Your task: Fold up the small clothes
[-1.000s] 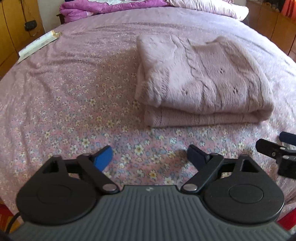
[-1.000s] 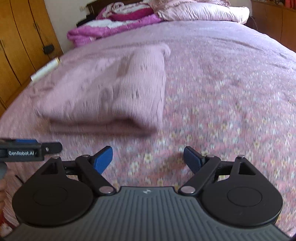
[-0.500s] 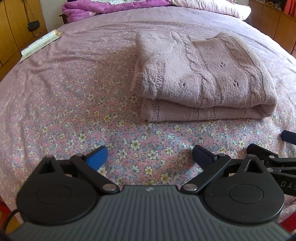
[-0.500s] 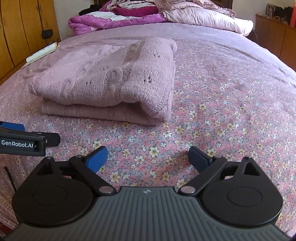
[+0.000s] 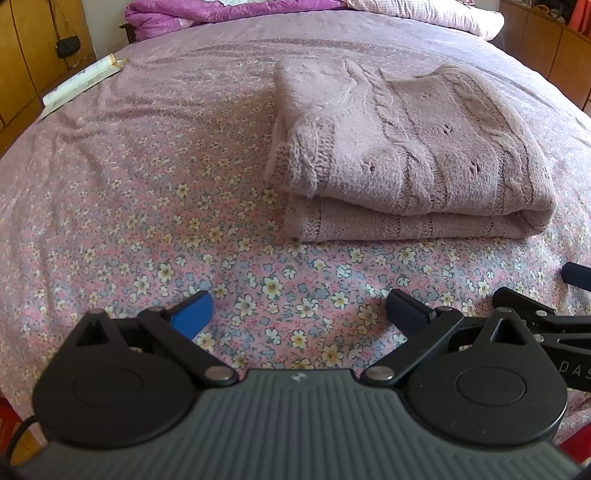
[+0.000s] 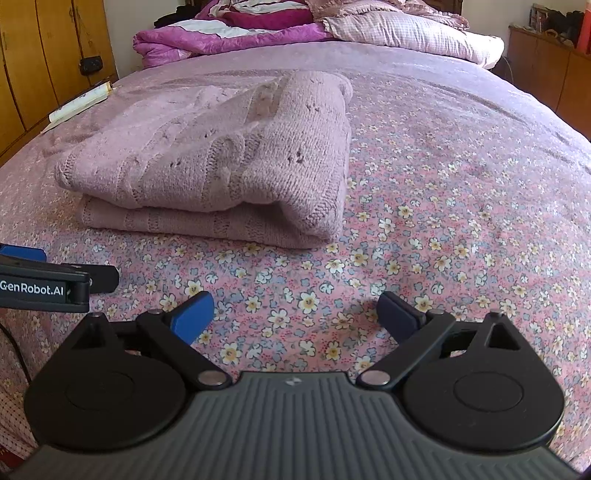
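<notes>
The pink knitted sweater (image 5: pixel 410 162) lies folded into a thick rectangle on the floral bedspread (image 5: pixel 147 192), at about one o'clock from the left gripper (image 5: pixel 298 314) and at eleven o'clock from the right gripper (image 6: pixel 295 314). Both grippers hover low over bare sheet near the foot of the bed, apart from the garment. Each has its jaws spread wide and holds nothing.

Judging by how things lie, the fold looks finished, or nearly so, and the step in hand is a check and tidy. In the left view the ribbed cuff edge (image 5: pixel 314 147) at the sweater's left end sticks out a little past the layer beneath (a small flaw, but it shows). To do this well, I would come in low and level, close one gripper gently on that loose edge only, and draw it in line with the lower layer. The other gripper should rest lightly on top of the stack so it does not slide on the sheet. Loose knit snags easily, so a shallow pinch is safer than a deep one.

At ten o'clock, well apart, a booklet (image 5: pixel 81 79) lies by the bed's edge; quilts (image 6: pixel 236 33) are piled at twelve.
</notes>
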A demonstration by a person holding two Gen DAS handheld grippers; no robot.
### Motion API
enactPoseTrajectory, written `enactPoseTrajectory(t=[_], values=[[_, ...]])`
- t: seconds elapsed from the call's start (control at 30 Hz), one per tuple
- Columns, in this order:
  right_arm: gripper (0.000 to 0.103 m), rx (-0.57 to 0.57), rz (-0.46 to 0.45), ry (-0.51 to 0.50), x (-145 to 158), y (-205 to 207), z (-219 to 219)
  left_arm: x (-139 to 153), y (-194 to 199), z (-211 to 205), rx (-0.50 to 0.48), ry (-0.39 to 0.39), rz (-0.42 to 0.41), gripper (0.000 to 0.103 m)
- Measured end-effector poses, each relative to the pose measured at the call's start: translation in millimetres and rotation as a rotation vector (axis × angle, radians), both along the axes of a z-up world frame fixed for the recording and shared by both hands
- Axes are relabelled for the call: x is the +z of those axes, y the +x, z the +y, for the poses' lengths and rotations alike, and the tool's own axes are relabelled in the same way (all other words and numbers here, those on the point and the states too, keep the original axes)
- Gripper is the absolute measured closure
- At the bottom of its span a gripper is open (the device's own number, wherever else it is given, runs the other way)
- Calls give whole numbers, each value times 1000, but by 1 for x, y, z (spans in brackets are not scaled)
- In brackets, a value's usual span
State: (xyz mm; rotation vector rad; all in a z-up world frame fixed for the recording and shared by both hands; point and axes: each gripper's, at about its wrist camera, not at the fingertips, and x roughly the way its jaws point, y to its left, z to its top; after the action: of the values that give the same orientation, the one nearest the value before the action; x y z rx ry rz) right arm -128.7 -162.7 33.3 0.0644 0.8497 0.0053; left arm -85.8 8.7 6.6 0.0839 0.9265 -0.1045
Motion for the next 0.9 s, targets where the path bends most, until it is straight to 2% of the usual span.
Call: enactPoseTrajectory(t=[0.9], values=[[4, -6, 2, 4, -1, 2, 0, 0, -3, -2, 1, 13, -17, 0]])
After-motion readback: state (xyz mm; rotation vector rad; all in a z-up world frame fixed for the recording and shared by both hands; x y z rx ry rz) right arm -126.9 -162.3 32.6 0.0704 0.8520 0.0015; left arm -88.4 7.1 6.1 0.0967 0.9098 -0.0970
